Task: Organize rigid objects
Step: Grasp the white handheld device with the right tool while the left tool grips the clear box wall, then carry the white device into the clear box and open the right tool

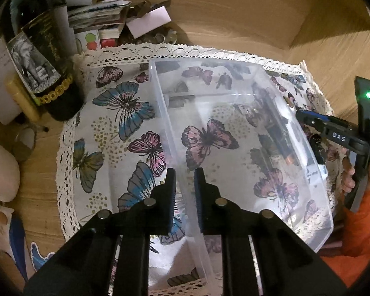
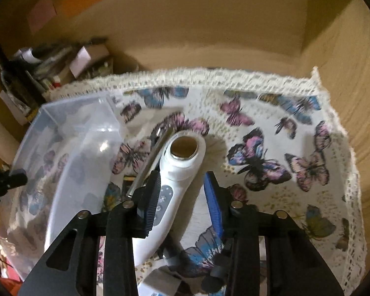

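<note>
A clear plastic divided bin (image 1: 234,128) sits on a butterfly-print cloth (image 1: 125,113). My left gripper (image 1: 185,175) straddles the bin's centre divider wall (image 1: 182,162), with its jaws narrowly apart on either side of it; whether the pads press the wall is unclear. Dark cylindrical items (image 1: 278,133) lie in the bin's right compartment. In the right wrist view, my right gripper (image 2: 182,185) is open around a white handheld device (image 2: 177,172) with a round metal head, lying on the cloth (image 2: 271,135) beside the bin (image 2: 81,148). A metal strip (image 2: 148,165) lies next to the device.
A dark bottle with an elephant label (image 1: 44,69), stacked papers and boxes (image 1: 98,14) crowd the back left. The right gripper (image 1: 333,130) shows at the bin's right side. Wooden walls surround the cloth. The left gripper's tip (image 2: 12,180) shows at the left edge.
</note>
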The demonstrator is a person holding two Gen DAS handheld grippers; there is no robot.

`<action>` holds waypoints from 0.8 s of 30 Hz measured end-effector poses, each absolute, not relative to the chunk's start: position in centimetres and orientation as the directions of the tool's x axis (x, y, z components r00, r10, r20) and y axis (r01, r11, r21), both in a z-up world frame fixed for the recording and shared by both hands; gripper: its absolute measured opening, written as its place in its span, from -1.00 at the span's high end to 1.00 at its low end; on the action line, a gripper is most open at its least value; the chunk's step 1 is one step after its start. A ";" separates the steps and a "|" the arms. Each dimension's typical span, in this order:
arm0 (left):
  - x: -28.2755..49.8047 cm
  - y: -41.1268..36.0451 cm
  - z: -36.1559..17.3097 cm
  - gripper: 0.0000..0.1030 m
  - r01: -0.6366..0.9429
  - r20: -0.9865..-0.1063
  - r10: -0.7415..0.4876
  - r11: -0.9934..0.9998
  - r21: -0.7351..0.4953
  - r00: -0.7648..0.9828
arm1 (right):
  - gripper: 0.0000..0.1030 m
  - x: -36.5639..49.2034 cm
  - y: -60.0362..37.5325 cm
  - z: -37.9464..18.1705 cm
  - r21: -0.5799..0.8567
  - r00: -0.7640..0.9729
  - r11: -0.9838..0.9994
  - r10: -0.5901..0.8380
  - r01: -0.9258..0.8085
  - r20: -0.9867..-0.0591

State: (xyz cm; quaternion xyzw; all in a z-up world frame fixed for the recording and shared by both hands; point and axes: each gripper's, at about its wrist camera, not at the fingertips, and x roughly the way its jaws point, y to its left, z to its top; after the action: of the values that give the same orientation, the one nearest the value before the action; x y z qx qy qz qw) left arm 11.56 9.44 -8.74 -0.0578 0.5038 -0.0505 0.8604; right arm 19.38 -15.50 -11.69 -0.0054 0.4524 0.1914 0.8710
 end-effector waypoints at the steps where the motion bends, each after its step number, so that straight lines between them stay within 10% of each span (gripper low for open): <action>1: 11.5 9.2 -8.8 0.70 0.035 -0.861 -0.132 0.991 -0.132 0.491 | 0.35 19.7 -15.2 -12.1 0.158 0.500 0.927 0.321 -0.340 -0.804; 24: 11.5 9.4 -8.9 0.70 0.042 -0.854 -0.127 0.992 -0.123 0.504 | 0.37 21.2 -14.0 -12.0 0.134 0.465 0.932 0.289 -0.338 -0.837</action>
State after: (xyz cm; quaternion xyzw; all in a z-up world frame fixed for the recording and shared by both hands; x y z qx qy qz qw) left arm 11.55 9.38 -8.91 -0.0428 0.4955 -0.0490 0.8662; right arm 21.25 -14.03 -12.02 -0.0251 0.4837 0.1831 0.8555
